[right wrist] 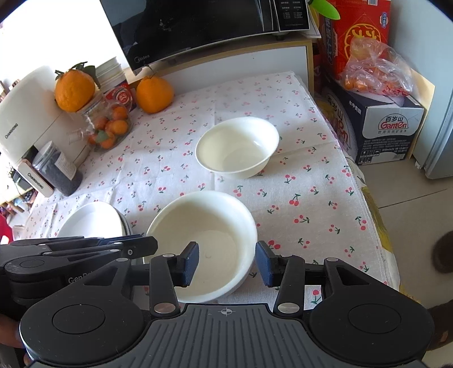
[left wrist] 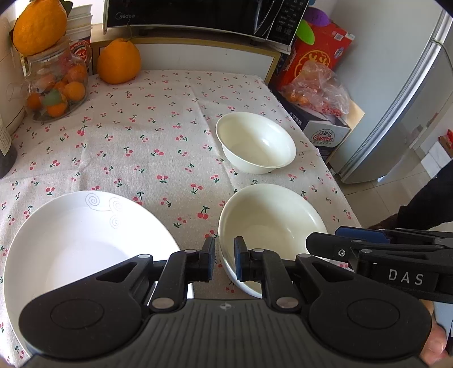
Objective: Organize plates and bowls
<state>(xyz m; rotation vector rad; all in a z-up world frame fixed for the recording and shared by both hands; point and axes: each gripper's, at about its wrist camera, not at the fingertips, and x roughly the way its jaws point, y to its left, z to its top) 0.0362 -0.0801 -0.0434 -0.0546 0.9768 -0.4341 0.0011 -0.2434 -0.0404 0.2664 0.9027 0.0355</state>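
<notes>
A cream bowl (left wrist: 271, 220) (right wrist: 206, 226) sits near the front of the cherry-print cloth. My left gripper (left wrist: 225, 250) (right wrist: 150, 244) is shut on the bowl's left rim. My right gripper (right wrist: 228, 256) (left wrist: 320, 240) is open across the same bowl's right side, one pad inside and one outside the wall, neither pressing. A second cream bowl (left wrist: 254, 141) (right wrist: 237, 147) stands apart further back. A white plate (left wrist: 79, 240) (right wrist: 90, 223) with a grey swirl pattern lies to the left of the near bowl.
At the back left are a glass jar of small oranges (left wrist: 56, 85), a large orange (left wrist: 119, 61) and a dark canister (right wrist: 58, 169). A microwave (left wrist: 198, 14) stands behind. Cardboard boxes (right wrist: 379, 124) and a fridge (left wrist: 410, 99) lie beyond the table's right edge.
</notes>
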